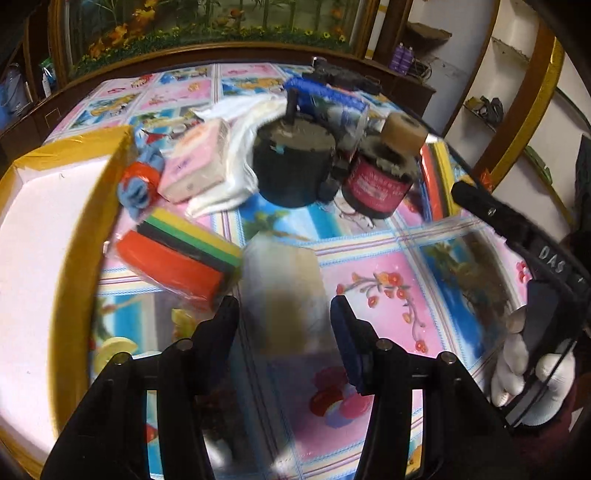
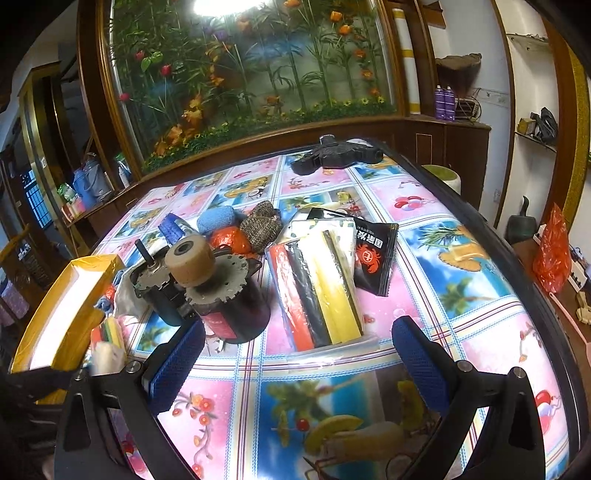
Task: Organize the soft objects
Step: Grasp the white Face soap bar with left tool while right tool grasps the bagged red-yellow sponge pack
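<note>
Right now my left gripper (image 1: pixel 284 306) squeezes a blurry white sponge (image 1: pixel 284 284); my right gripper (image 2: pixel 299 354) gapes empty. Soft foam could slip out short of the yellow-edged box (image 1: pixel 74 147).

The left wrist view looks steeply down from close above the counter (image 1: pixel 388 236), over its own jaws at the bottom edge, toward the far planted glass case (image 1: pixel 207 22), with a blurred pale block, perhaps a sponge (image 1: pixel 284 291), right in front of the lens. The right wrist view sits farther to the right, tilts down less steeply and takes in more of the room, facing the same glass case (image 2: pixel 251 62). Both share the yellow-rimmed white box (image 1: pixel 48 221) (image 2: pixel 70 306), the red-labelled motor with its tan roller (image 1: pixel 376 181) (image 2: pixel 229 295) and the striped sponge pack (image 1: pixel 184 258) (image 2: pixel 107 332).
</note>
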`<state>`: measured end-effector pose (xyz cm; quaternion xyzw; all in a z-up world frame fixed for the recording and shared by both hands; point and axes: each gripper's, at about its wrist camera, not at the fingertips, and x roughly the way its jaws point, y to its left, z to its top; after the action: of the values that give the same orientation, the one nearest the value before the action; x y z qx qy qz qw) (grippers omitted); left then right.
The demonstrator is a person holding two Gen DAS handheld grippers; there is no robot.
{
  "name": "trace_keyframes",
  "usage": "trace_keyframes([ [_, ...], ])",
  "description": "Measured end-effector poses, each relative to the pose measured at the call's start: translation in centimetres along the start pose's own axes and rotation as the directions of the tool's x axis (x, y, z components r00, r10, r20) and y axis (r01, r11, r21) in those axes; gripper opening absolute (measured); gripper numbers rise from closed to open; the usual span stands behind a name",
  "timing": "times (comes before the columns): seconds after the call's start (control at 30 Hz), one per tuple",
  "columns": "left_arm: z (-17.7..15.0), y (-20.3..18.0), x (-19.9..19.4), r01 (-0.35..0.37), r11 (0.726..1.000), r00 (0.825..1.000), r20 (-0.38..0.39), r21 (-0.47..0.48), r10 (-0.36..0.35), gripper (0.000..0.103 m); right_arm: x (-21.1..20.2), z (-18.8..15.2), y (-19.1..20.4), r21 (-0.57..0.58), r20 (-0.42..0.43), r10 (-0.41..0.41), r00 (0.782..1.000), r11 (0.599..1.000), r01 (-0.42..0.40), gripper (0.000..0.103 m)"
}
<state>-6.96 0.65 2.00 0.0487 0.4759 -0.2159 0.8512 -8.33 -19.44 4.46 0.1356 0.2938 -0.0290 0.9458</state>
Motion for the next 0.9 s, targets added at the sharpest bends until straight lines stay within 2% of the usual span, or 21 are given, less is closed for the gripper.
trace_keyframes([
  [0.1, -0.7, -0.2, 0.0, -0.017, 1.0, 1.0, 0.025, 0.014, 0.017, 0.049, 0.4, 0.1, -0.1, 0.006, -0.015, -0.004, 1.0, 1.0, 0.004, 0.102],
  [0.17, -0.9, 0.1, -0.5, 0.015, 1.0, 0.999, 0.035, 0.001, -0.015, 0.031, 0.5, 0.1, -0.1, 0.008, -0.023, -0.003, 1.0, 1.0, 0.003, 0.102],
  [0.2, -1.0, 0.4, -0.8, 0.041, 0.999, 0.999, 0.034, -0.01, -0.04, 0.017, 0.6, 0.1, -0.1, 0.009, -0.026, -0.003, 1.0, 1.0, 0.003, 0.102],
  [0.3, -1.4, 1.3, -2.7, 0.09, 0.994, 0.992, 0.089, -0.056, -0.085, 0.016, 0.7, 0.1, -0.2, 0.012, -0.034, -0.001, 0.999, 1.0, 0.001, 0.102],
  [0.43, -2.1, 2.2, -5.5, 0.172, 0.982, 0.972, 0.177, -0.079, -0.156, 0.014, 1.1, 0.2, -0.5, 0.027, -0.048, -0.004, 0.999, 1.0, 0.005, 0.102],
  [0.6, -2.3, 2.6, -6.0, 0.17, 0.984, 0.971, 0.178, -0.057, -0.157, 0.014, 1.8, 0.2, -0.5, 0.023, -0.076, 0.0, 0.997, 1.0, 0.002, 0.102],
  [0.67, -2.1, 2.3, -5.5, 0.162, 0.986, 0.974, 0.166, -0.046, -0.152, 0.02, 2.2, 0.3, -0.4, 0.022, -0.09, -0.01, 0.996, 1.0, 0.012, 0.102],
  [0.8, -1.6, 0.6, -4.8, 0.124, 0.992, 0.977, 0.174, 0.02, -0.125, 0.055, 2.3, 0.4, -0.5, 0.029, -0.093, -0.018, 0.996, 0.999, 0.021, 0.102],
  [0.9, -1.2, -0.9, -4.3, 0.119, 0.992, 0.975, 0.184, 0.05, -0.126, 0.073, 2.1, 0.4, -0.6, 0.042, -0.086, -0.009, 0.996, 0.999, 0.013, 0.102],
])
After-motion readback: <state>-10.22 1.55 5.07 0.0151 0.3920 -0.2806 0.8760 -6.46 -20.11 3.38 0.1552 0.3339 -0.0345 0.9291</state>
